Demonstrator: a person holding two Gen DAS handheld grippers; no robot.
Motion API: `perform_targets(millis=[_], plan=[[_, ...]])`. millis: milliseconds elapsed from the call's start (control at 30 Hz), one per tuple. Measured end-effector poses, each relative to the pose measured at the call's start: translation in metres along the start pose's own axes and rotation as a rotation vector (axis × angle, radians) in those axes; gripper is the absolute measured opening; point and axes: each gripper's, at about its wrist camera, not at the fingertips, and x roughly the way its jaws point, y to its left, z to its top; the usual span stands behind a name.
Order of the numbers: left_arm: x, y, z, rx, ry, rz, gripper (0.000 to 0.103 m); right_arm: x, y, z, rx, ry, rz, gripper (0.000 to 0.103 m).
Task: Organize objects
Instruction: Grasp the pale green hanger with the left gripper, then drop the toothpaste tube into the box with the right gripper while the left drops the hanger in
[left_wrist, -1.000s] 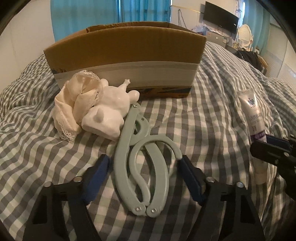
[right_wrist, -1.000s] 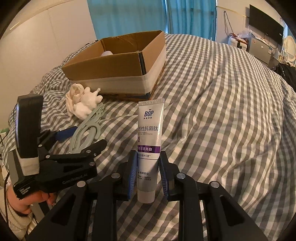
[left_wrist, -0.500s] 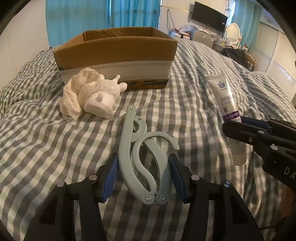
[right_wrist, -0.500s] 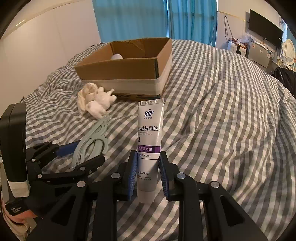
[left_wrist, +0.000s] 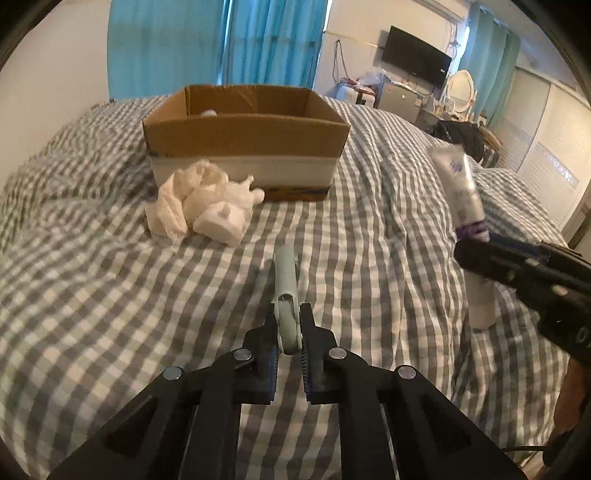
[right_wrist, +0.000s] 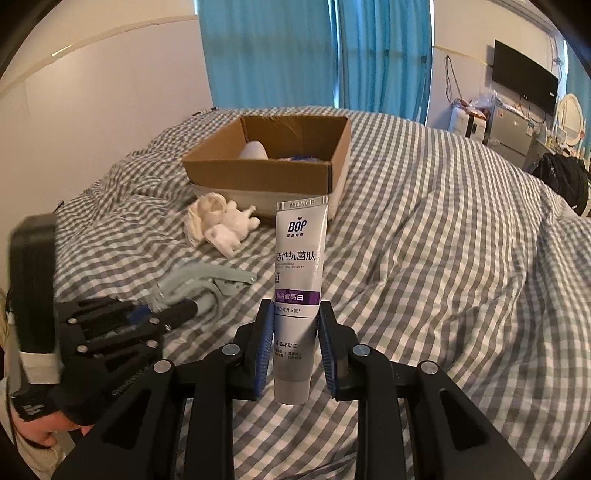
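Pale green plastic fills the nearest part of our left wrist view: the left gripper (left_wrist: 289, 345) is pinching a folding hanger (left_wrist: 286, 295) edge-on between its blue pads, and the hanger stretches away from us toward 12 o'clock, above the gray-and-white checked bedspread (left_wrist: 92, 295). In our right wrist view the same hanger (right_wrist: 201, 284) shows its folded arms at about 9 o'clock, with the left gripper (right_wrist: 166, 312) closed on it.

Our right gripper (right_wrist: 296, 336) is pressed onto the lower half of a BOP toothpaste tube (right_wrist: 299, 280), which stands upright with its cap end down and its crimped end up. From the left wrist view, the tube (left_wrist: 463, 192) rises at 3 o'clock, with the right gripper (left_wrist: 480, 254) clamped just below its purple band. We cannot tell whether the cap touches the bedspread.

Farther out, at about 11 o'clock in the left view, a white figurine (left_wrist: 229, 216) lies on the bed touching a bundle of cream lace cloth (left_wrist: 177, 199). Both sit just in front of an open cardboard box (left_wrist: 245, 136), whose lower front wall carries a broad white band. From the right wrist view we see into the box (right_wrist: 266, 173): a white rounded item (right_wrist: 254, 150) and something blue (right_wrist: 301, 158) lie inside, too small to name.

Beyond the bed hang blue curtains (left_wrist: 218, 48), with a wall-mounted television (left_wrist: 415, 61) at about 1 o'clock.
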Motion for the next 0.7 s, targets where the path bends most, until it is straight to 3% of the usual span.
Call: perform_targets(millis=[167, 700], plan=[[-0.001, 0.001, -0.008, -0.015, 0.001, -0.021, 0.01, -0.008, 0.009, 0.002, -0.024, -0.009, -0.007, 0.023], [-0.075, -0.004, 0.041, 0.038, -0.219, -0.053, 0.009, -0.032, 0.017, 0.021, -0.057, -0.07, -0.017, 0.023]])
